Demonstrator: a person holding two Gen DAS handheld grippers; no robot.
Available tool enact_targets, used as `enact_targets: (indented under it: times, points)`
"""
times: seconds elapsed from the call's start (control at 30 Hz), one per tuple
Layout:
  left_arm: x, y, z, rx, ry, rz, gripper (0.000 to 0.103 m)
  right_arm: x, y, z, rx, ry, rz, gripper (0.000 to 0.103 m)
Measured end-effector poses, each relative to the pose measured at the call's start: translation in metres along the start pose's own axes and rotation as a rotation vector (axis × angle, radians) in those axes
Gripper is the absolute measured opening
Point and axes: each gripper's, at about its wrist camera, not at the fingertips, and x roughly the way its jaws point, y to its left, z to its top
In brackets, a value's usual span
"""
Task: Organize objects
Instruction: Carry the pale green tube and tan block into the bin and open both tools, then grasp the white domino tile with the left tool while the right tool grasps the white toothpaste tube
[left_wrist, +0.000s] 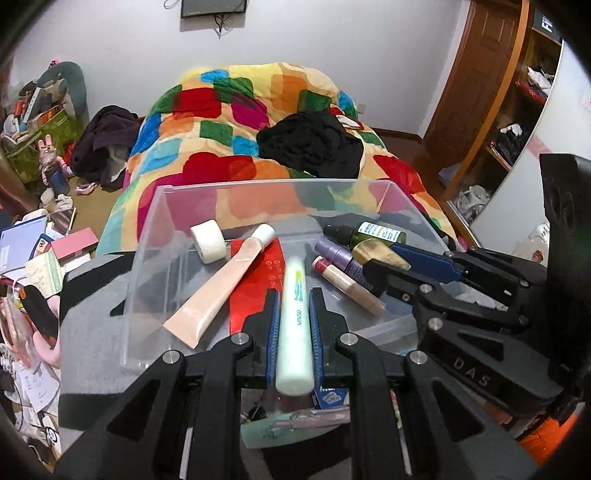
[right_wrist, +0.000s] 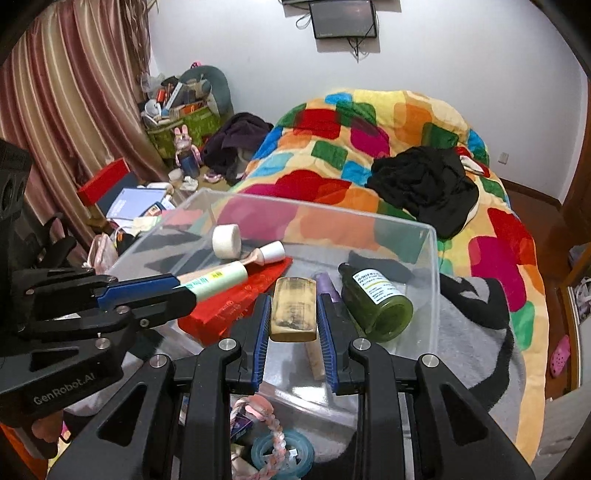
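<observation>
Left wrist view: left gripper (left_wrist: 293, 306) pinching a pale green tube (left_wrist: 294, 332) with a "MINISO" print, held lengthwise between blue pads above the clear plastic bin (left_wrist: 258, 186). Inside the bin, a peach tube (left_wrist: 221, 291), white tape roll (left_wrist: 208, 242), red flat pack (left_wrist: 255, 280) and green bottle (left_wrist: 373, 234).

Right wrist view: right gripper (right_wrist: 291, 314) clamped on a worn tan block (right_wrist: 294, 308), scuffed and yellowish, over the same bin (right_wrist: 432, 236), just beside the green bottle (right_wrist: 376, 301) lying on its side.

I see a pale green tube (left_wrist: 294, 325) and a worn tan block (right_wrist: 294, 309) above the clear bin (left_wrist: 147, 229).
</observation>
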Motion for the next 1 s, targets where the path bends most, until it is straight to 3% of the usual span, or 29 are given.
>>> enact_targets:
  times: [0.4,0.63,0.8,1.0]
  points:
    - [-0.012,-0.007,-0.002,0.031,-0.006,-0.016,0.016,-0.007,0.010,-0.002,-0.050,-0.001,0.004,0.024]
    - [-0.039,-0.009,-0.012,0.048,-0.056,0.001,0.040,-0.031,0.013,-0.009,-0.064,-0.040,-0.009,0.037]
    - [-0.054,-0.009,-0.030,0.056,-0.066,0.016,0.055,-0.055,0.010,-0.022,-0.066,-0.068,-0.015,0.054]
    - [-0.055,-0.017,-0.061,0.099,-0.029,0.047,0.056,-0.075,0.001,-0.043,-0.059,-0.070,-0.028,0.055]
